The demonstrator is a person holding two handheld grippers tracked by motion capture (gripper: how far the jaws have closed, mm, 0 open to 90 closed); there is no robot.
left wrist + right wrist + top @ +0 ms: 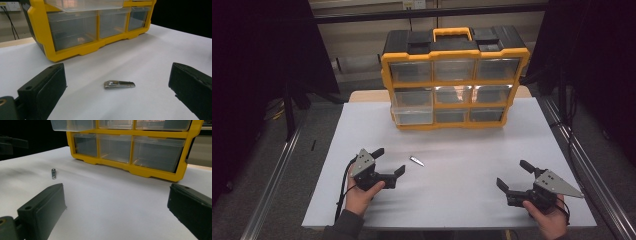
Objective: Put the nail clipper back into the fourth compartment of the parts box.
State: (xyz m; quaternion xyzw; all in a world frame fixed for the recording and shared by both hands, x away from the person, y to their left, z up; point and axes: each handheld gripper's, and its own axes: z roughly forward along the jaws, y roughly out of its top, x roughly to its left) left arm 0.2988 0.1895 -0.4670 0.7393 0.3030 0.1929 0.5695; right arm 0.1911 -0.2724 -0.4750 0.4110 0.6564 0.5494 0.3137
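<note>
Both tongs stand wide and hold nothing: left tongs (388, 161) just beside the nail clipper (416, 161), right tongs (513, 175) well apart from it. It lies flat on the white worktop (462, 150), in front of the yellow drawer organizer (455, 77), whose middle-left drawer (413, 100) juts out. Being thin and shiny, the clipper would likely skid or flip if the jaws closed unevenly.
</note>
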